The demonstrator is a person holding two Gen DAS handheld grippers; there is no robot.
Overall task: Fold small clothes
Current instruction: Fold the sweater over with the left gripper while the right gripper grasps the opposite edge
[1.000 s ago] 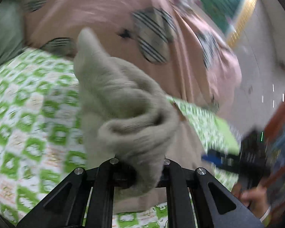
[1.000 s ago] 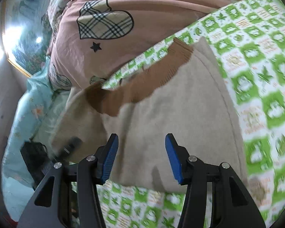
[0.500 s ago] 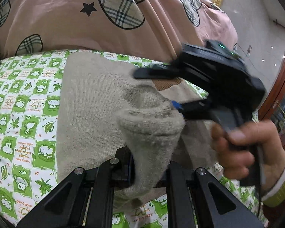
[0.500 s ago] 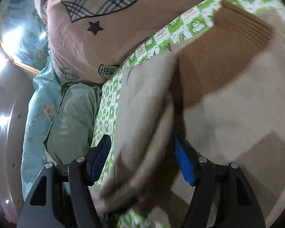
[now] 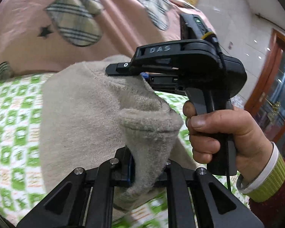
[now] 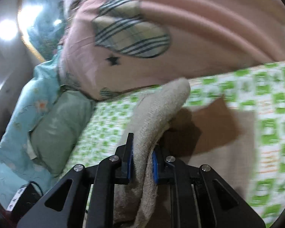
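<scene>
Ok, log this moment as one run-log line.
left hand-held gripper: shut on beige sweater | right hand-held gripper: shut on beige sweater | surface: green-checked sheet | fold: not yet done

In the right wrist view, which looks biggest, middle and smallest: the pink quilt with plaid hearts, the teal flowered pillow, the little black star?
As they look there:
1. Pink quilt, largest
2. Teal flowered pillow
3. Black star, by far the smallest

The pillow is partly cut off at the frame edge, so it may really be bigger.
</scene>
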